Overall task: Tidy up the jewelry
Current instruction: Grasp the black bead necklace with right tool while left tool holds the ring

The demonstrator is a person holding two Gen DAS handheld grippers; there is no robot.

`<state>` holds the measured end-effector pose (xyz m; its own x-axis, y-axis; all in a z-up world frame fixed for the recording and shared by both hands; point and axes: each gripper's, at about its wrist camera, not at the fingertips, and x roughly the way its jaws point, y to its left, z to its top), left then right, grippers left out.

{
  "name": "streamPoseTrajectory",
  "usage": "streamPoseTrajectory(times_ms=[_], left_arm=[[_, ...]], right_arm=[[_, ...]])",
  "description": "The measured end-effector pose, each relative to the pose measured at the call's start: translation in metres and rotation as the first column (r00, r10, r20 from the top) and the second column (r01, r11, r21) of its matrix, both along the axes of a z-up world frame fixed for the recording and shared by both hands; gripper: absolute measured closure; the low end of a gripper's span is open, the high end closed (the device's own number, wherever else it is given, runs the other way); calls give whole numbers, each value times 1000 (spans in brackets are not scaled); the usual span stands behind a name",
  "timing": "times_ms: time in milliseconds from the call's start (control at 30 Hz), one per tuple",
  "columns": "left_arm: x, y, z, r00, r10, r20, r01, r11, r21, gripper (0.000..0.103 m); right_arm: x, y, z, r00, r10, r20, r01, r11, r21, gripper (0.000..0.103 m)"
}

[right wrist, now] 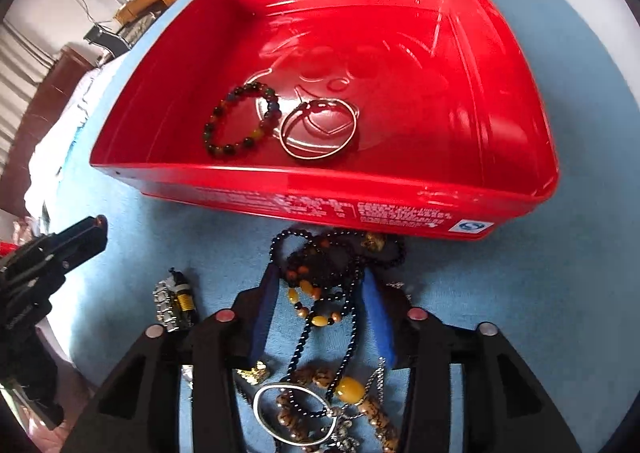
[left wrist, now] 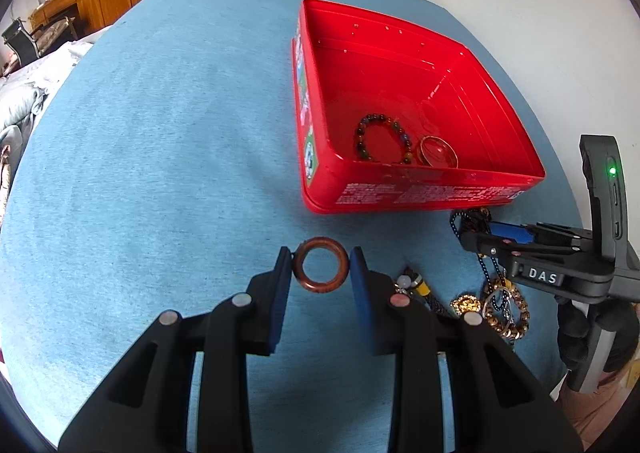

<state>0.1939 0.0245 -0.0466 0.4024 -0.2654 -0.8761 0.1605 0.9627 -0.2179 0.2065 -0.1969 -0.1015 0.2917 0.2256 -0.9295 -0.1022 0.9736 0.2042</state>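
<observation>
A brown wooden bangle (left wrist: 320, 266) lies on the blue cloth between the fingers of my left gripper (left wrist: 321, 267), which is open around it. A red tin (left wrist: 420, 181) (right wrist: 320, 189) holds a dark beaded bracelet (left wrist: 382, 137) (right wrist: 240, 119) and a silver bangle (left wrist: 438, 151) (right wrist: 319, 129). My right gripper (right wrist: 320, 285) is open over a pile of jewelry in front of the tin, its fingers either side of a dark bead necklace (right wrist: 328, 257). The right gripper also shows in the left wrist view (left wrist: 476, 233).
More jewelry lies near me: amber beads (right wrist: 352, 389), a silver bangle (right wrist: 296, 413), a gold charm (left wrist: 466, 303), a small yellow-banded piece (right wrist: 182, 301). The round table's blue cloth (left wrist: 160, 133) extends left. A white wall stands right, wooden cabinets behind.
</observation>
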Motion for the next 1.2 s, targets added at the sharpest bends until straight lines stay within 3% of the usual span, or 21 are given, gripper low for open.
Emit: streamPoseTrajectory(times_ms=[133,400,433,833,1200], left_arm=[[1,2,1,1000,-5,-3,5,1000,-3,75],[-6,5,13,1000,-15,15,16,1000,-6,75],[-7,5,15,1000,-17,19,17,1000,-6,75],[-25,13,34,997,-42,65,44,999,-21,75],[-33,0,75,987,-75,145,79,997,-22,75]], right_arm=[[-4,-8,2,1000,-3,-1,3,999,51,87],[-17,-28,19,1000,-3,12,1,979,203,90],[-18,-30,25,1000,-4,25,-2,978,207,94],[-41,-41,92,986,-3,165,-37,970,239,94],[-53,-49,142,962,-15,273,-53,970,239,94]])
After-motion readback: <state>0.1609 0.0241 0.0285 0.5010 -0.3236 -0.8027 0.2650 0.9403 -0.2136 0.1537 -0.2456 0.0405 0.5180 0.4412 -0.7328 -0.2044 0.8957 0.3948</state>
